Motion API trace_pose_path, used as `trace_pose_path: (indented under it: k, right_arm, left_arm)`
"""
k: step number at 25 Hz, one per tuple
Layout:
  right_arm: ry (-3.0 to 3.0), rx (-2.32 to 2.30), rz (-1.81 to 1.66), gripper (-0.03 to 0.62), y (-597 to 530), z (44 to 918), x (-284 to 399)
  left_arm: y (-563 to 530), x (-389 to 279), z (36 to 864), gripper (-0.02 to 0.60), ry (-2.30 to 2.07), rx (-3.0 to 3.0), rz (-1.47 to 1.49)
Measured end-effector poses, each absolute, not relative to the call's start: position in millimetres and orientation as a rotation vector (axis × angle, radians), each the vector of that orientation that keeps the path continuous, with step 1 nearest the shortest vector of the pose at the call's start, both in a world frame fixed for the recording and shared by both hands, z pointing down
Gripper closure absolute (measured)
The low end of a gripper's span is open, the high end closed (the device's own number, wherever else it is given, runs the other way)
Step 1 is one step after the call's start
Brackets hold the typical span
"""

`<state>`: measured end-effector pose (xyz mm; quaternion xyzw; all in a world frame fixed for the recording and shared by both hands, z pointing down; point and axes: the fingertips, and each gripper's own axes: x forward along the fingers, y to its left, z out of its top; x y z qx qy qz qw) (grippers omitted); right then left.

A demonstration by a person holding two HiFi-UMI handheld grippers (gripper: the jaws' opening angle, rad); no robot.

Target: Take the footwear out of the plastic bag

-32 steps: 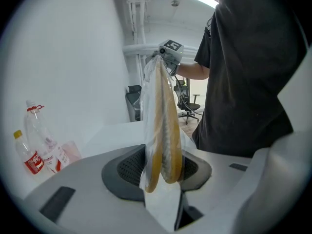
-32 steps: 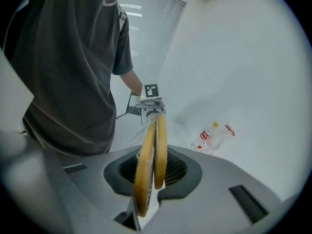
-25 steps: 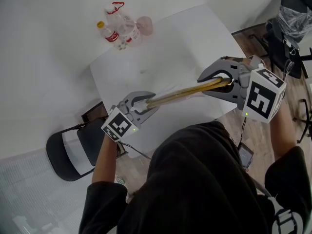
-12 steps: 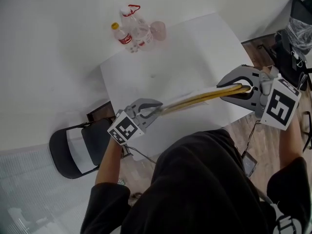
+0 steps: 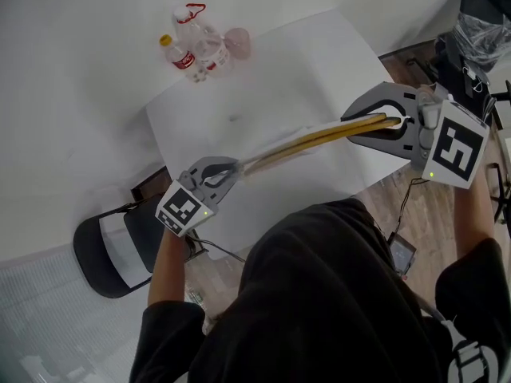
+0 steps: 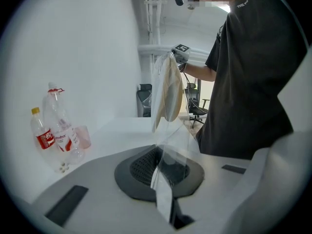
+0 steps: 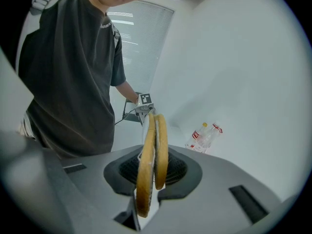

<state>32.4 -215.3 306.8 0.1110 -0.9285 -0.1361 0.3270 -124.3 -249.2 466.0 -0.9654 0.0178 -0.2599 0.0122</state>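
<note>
A pair of flat tan slippers (image 5: 311, 140) in a clear plastic bag hangs stretched between my two grippers above the white table (image 5: 271, 70). My right gripper (image 5: 391, 123) is shut on the slippers' end; in its own view the two tan soles (image 7: 151, 145) stand on edge between the pads. My left gripper (image 5: 228, 171) is shut on the bag's loose clear end (image 6: 168, 150), which is pinched flat between its dark pads. In the left gripper view the slippers (image 6: 171, 89) hang further off, under the right gripper (image 6: 178, 52).
Two plastic bottles (image 5: 194, 46) and a pink cup (image 5: 237, 41) stand at the table's far corner. A black folding chair (image 5: 120, 242) sits left of the table. An office chair with a plastic bag (image 5: 479, 30) is at the upper right, on the wooden floor.
My left gripper's jaws have closed onto the bag's clear end. The right gripper has moved right and the left slightly left, and the bag is pulled longer between them.
</note>
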Motion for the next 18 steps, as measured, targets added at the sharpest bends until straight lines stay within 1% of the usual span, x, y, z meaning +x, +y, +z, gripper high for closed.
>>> trace_pose_path:
  k: [18]
  right_arm:
    - [-2.433,0.333,-0.351,0.522,-216,298,46]
  left_arm:
    - [-256,-130,463,0.558,0.141,-3.058,-0.802]
